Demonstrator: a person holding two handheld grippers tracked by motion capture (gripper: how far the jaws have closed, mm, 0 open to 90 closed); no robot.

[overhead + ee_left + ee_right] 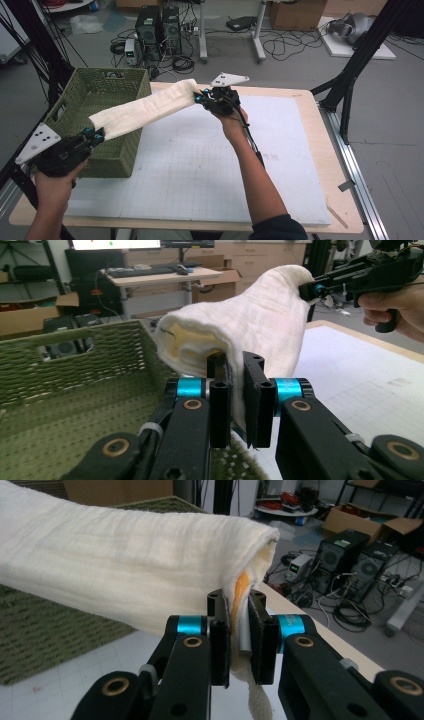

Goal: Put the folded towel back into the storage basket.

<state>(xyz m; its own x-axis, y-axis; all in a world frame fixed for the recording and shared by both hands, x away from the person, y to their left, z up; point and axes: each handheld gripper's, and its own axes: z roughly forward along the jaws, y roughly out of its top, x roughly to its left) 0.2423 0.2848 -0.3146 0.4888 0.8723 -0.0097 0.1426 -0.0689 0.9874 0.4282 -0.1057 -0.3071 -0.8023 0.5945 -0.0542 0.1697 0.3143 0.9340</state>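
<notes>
Stretching the white towel (145, 107) taut above the surface's (210, 165) left edge, left gripper (95, 135) and right gripper (202, 97) fingers pinching opposite ends, probably for lowering flat into the green basket (95, 95).

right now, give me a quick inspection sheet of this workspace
surface: white gridded mat on a wooden table, bare in the middle
job's things: cream towel, folded into a long strip, stretched in the air between both tongs; green woven basket at the table's left edge, part of the towel over it
clutter: nothing seen on the mat
grippers: left tongs shut on one end of the towel; right tongs shut on the other end
cables: right gripper's cable runs down the forearm; loose cables on the floor
surroundings: computer towers, cardboard boxes, black frame legs
</notes>
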